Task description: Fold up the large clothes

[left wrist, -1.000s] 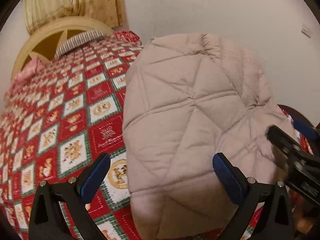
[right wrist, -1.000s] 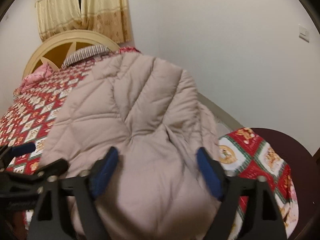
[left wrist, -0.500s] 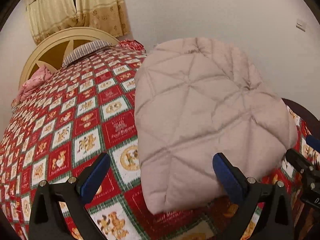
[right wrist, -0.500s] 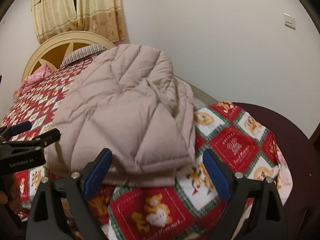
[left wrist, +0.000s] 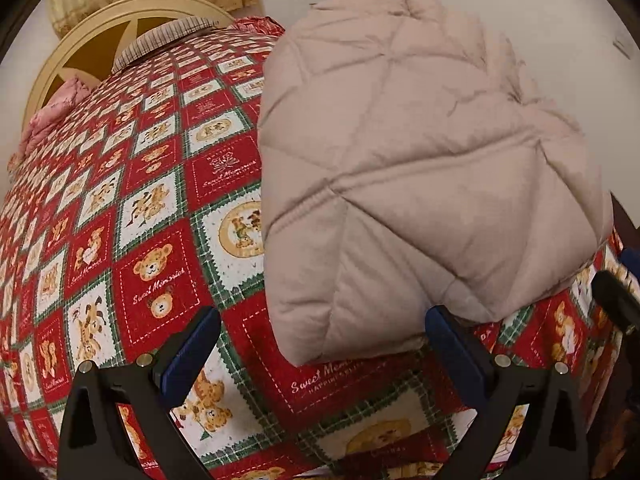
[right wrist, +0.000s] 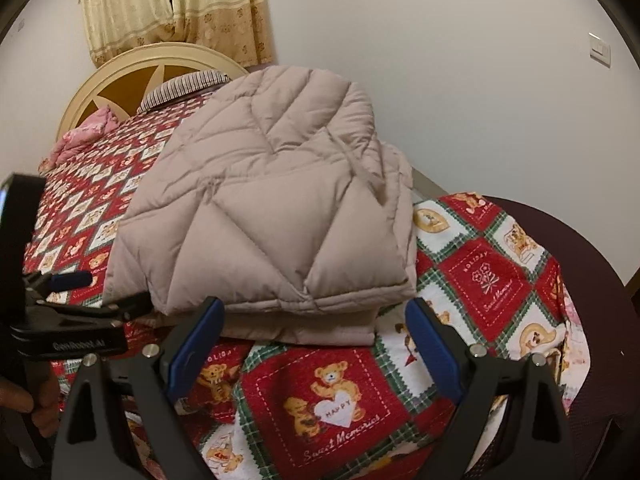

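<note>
A beige quilted puffer jacket lies folded in a thick stack near the foot of the bed, also in the right wrist view. My left gripper is open and empty, just in front of the jacket's near edge. My right gripper is open and empty, its blue pads just short of the jacket's front edge. The left gripper also shows at the left of the right wrist view, beside the jacket.
The bed has a red, white and green teddy-bear quilt. A cream headboard, striped pillow and pink cloth are at the far end. A white wall runs along the right. A dark round chair stands right of the bed corner.
Both grippers have pulled back from the jacket, which now lies folded on the quilt. The left gripper has then edged closer and lower toward the jacket's near edge.
</note>
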`<action>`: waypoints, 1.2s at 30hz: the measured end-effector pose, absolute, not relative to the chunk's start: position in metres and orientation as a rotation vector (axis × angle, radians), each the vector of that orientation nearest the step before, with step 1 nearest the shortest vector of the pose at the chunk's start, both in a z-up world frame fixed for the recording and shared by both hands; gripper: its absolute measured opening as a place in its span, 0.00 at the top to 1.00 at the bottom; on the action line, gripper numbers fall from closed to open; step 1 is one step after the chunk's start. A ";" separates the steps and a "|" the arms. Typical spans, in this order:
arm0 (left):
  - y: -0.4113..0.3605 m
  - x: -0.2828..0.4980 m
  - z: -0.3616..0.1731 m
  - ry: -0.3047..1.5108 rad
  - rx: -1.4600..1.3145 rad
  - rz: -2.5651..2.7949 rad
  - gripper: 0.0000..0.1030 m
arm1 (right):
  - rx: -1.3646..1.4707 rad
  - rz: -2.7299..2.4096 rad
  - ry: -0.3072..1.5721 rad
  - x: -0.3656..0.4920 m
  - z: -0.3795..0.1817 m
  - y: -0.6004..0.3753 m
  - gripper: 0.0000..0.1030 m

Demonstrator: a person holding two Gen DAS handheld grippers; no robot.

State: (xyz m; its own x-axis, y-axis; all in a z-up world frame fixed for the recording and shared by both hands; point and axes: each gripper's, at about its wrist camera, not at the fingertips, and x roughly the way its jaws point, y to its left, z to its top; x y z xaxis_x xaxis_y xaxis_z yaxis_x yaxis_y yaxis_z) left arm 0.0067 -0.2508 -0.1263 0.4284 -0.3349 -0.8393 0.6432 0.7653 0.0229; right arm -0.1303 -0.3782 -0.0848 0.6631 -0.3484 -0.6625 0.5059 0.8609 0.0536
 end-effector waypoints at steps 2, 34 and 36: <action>-0.251 0.002 -0.125 0.938 0.388 -0.636 0.01 | 0.246 -0.490 0.695 -0.131 -0.083 -0.379 0.09; -0.183 -0.054 -0.014 0.660 0.404 -0.675 0.01 | 0.137 -0.449 0.580 -0.158 0.002 -0.322 0.00; -0.182 -0.057 -0.002 0.623 0.388 -0.674 0.01 | 0.129 -0.456 0.536 -0.160 0.013 -0.321 0.00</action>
State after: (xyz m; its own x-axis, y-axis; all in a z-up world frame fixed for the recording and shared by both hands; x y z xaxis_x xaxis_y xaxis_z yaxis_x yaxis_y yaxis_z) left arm -0.0570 -0.1817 -0.0024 0.6127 -0.4565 -0.6451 0.6789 0.7219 0.1339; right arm -0.1602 -0.3208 0.0127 0.7627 -0.3849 -0.5196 0.4511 0.8925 0.0011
